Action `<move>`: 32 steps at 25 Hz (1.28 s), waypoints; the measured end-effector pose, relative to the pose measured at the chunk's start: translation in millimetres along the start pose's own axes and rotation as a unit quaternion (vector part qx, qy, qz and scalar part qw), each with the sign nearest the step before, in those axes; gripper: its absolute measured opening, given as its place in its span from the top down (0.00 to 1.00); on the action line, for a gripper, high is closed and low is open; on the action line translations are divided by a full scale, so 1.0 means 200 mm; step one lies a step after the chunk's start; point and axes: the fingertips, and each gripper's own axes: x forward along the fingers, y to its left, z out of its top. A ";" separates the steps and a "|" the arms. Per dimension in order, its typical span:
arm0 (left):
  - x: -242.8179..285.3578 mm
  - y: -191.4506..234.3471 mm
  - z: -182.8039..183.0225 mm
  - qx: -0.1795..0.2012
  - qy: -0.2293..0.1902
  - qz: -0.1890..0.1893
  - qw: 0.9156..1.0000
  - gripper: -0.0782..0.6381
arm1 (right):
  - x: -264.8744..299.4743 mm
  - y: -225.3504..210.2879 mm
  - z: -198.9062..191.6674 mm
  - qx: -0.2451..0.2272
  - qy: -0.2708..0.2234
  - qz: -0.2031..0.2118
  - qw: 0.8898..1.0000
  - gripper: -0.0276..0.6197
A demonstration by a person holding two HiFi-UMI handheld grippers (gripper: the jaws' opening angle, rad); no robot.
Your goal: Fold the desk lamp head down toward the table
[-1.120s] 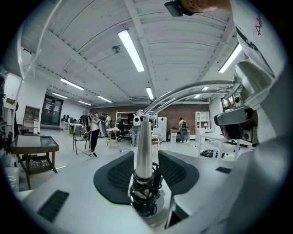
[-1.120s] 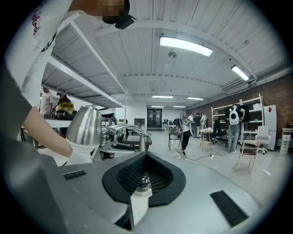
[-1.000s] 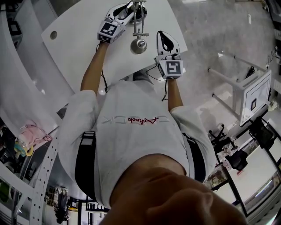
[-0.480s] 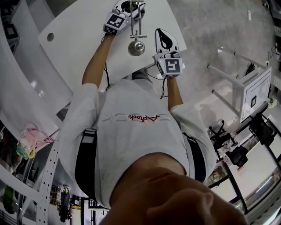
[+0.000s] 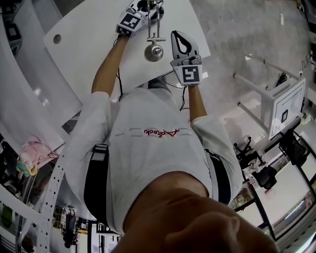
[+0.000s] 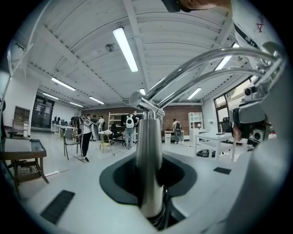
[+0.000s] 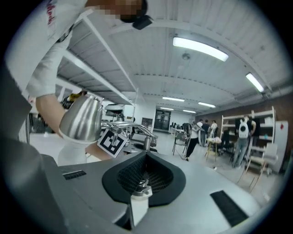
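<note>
Chrome fills the left gripper view: the upright post (image 6: 149, 155) of the desk lamp (image 5: 156, 36) stands between the fingers of the left gripper (image 5: 144, 7), which have just been closing and now clasp it. In the head view the lamp stands toward 12 o'clock on the white counter (image 5: 84, 54), with its rounded lamp head (image 5: 154, 51) at 6 o'clock from the post. At 3 o'clock of that head the right gripper (image 5: 178, 35) hovers just beside it, fingers clenched on nothing.
</note>
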 end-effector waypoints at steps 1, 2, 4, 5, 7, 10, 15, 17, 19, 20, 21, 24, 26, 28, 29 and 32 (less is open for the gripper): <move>0.00 0.00 0.00 -0.001 0.001 0.000 1.000 0.71 | 0.00 0.02 0.01 -0.052 0.001 0.002 0.999 0.94; 0.00 0.00 0.00 -0.003 0.001 0.000 1.000 0.71 | -0.01 0.04 0.04 -0.113 -0.003 0.005 0.994 0.94; 0.00 0.00 0.01 -0.004 0.001 -0.001 1.000 0.71 | -0.01 0.08 0.08 -0.247 -0.013 0.013 0.969 0.94; 0.00 0.00 0.02 -0.004 0.002 -0.003 1.000 0.71 | -0.02 0.10 0.09 -0.310 -0.017 0.019 0.950 0.94; 0.00 -0.01 0.02 -0.002 0.008 -0.007 1.000 0.71 | -0.01 0.15 0.09 -0.410 -0.026 0.035 0.911 0.94; 0.01 0.00 0.01 -0.003 0.002 -0.002 1.000 0.71 | 0.01 0.17 0.10 -0.485 -0.043 0.059 0.872 0.94; 0.00 0.00 0.01 -0.002 0.003 -0.006 1.000 0.71 | 0.05 0.20 0.09 -0.501 -0.046 0.097 0.859 0.76; 0.00 0.00 0.00 -0.002 0.005 -0.005 1.000 0.71 | 0.07 0.23 0.07 -0.506 -0.049 0.106 0.854 0.71; 0.00 0.00 -0.01 -0.002 0.008 -0.002 1.000 0.71 | 0.10 0.25 0.09 -0.513 -0.062 0.103 0.850 0.68; 0.00 0.00 0.00 -0.001 0.007 -0.001 1.000 0.71 | 0.12 0.25 0.10 -0.514 -0.069 0.100 0.849 0.66; 0.00 0.00 0.00 -0.001 0.006 -0.002 1.000 0.71 | 0.14 0.26 0.12 -0.515 -0.075 0.098 0.848 0.65; 0.00 -0.02 0.02 -0.003 0.012 -0.011 1.000 0.71 | 0.19 0.28 0.13 -0.526 -0.084 0.098 0.841 0.61; 0.00 -0.01 0.01 -0.007 0.014 -0.006 1.000 0.71 | 0.20 0.29 0.13 -0.535 -0.088 0.099 0.834 0.61; 0.00 0.00 0.01 -0.006 0.013 -0.002 1.000 0.71 | 0.20 0.29 0.14 -0.548 -0.095 0.094 0.826 0.62; 0.00 0.00 0.01 -0.004 0.012 -0.002 1.000 0.71 | 0.20 0.28 0.15 -0.554 -0.101 0.086 0.822 0.64; 0.01 0.00 0.00 -0.003 0.003 -0.001 1.000 0.71 | 0.19 0.26 0.21 -0.572 -0.123 0.057 0.809 0.85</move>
